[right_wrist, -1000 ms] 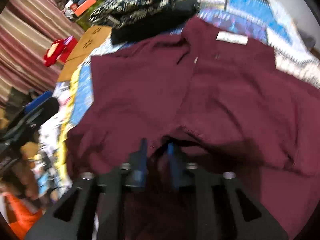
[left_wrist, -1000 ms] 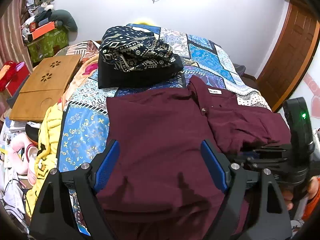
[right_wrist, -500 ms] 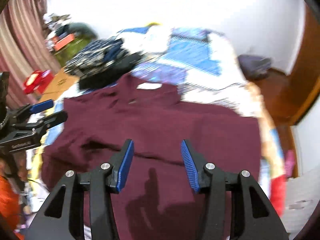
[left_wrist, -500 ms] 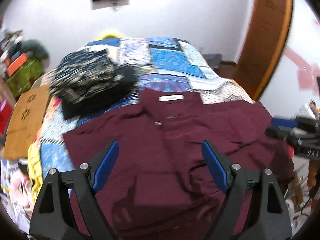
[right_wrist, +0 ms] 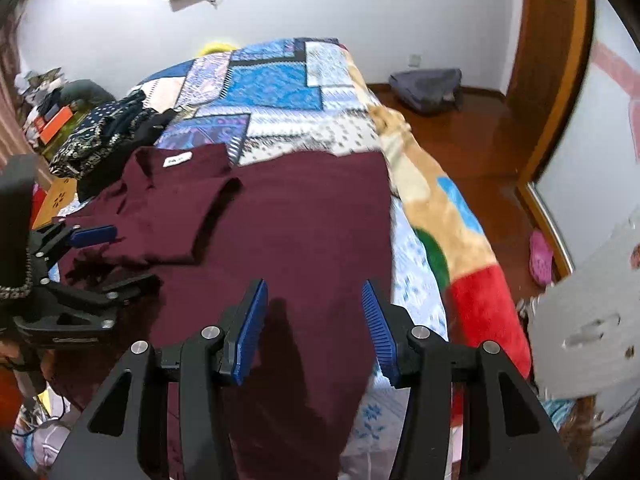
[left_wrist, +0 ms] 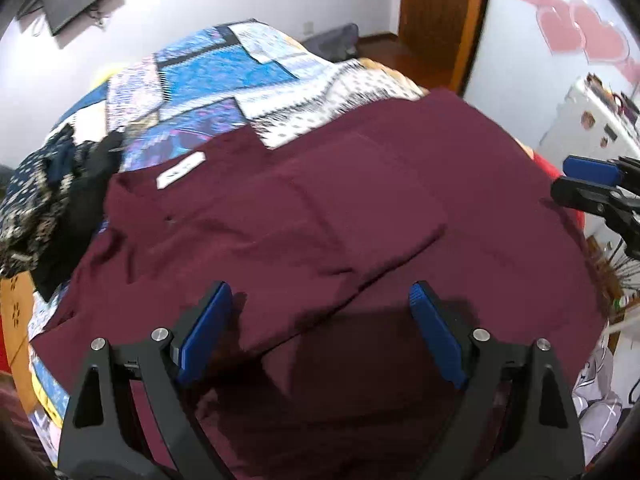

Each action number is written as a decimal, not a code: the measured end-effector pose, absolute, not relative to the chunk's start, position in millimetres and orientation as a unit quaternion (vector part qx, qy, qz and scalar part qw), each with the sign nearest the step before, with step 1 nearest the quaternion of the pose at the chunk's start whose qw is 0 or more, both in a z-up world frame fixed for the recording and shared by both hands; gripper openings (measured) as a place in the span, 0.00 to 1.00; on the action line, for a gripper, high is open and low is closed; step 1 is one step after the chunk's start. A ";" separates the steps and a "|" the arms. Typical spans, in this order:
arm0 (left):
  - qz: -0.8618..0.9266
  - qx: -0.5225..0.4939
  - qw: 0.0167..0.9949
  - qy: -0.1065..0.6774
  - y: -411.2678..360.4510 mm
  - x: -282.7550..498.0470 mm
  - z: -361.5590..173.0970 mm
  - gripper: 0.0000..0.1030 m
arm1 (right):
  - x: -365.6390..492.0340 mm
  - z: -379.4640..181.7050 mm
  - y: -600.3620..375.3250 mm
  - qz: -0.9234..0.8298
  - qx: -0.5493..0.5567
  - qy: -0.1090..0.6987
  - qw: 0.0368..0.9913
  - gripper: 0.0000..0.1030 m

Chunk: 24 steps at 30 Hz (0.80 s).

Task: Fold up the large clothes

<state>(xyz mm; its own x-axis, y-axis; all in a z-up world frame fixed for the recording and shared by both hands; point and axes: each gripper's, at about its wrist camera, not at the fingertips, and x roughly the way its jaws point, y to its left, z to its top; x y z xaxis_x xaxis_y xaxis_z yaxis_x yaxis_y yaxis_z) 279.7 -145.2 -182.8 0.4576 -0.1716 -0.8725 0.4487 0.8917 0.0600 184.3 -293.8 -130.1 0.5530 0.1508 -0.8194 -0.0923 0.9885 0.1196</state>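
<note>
While the maroon shirt (left_wrist: 360, 216) lies spread on the bed (right_wrist: 280, 80), only one sleeve seems folded in over its body, so most folds are left. Both tongs hang released above it and grasp nothing: the left tongs (left_wrist: 320, 336) have just been opening wider, and the right tongs (right_wrist: 316, 324) are half apart. The shirt's lower hem is hidden behind the tongs, and the far side is blurred.
</note>
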 end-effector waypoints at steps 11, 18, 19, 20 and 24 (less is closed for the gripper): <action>-0.160 0.065 0.858 0.484 -125.6 312.8 -178.5 0.18 | 182.3 -135.7 -314.0 0.053 0.077 0.467 0.880 0.44; -0.126 -0.002 0.904 0.408 -53.7 304.2 -109.8 0.15 | 192.0 -125.2 -311.8 0.049 0.072 0.453 0.887 0.44; -0.114 -0.006 0.914 0.390 -39.7 299.9 -94.5 0.14 | 194.3 -123.5 -310.1 0.049 0.069 0.451 0.888 0.44; -0.105 -0.008 0.920 0.376 -29.1 296.9 -83.6 0.13 | 196.7 -121.9 -308.0 0.051 0.067 0.449 0.889 0.44; -0.062 -0.024 0.943 0.326 26.2 278.2 -41.5 0.10 | 204.4 -119.2 -298.7 0.056 0.056 0.445 0.892 0.44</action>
<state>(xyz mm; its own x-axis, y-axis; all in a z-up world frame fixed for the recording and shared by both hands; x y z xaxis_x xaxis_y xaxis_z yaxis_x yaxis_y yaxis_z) 278.2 26.2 -41.5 0.7796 -0.1321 -0.6121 0.1004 0.9912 -0.0861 204.4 -298.7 -119.2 0.5984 0.1498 -0.7871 -0.0494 0.9874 0.1503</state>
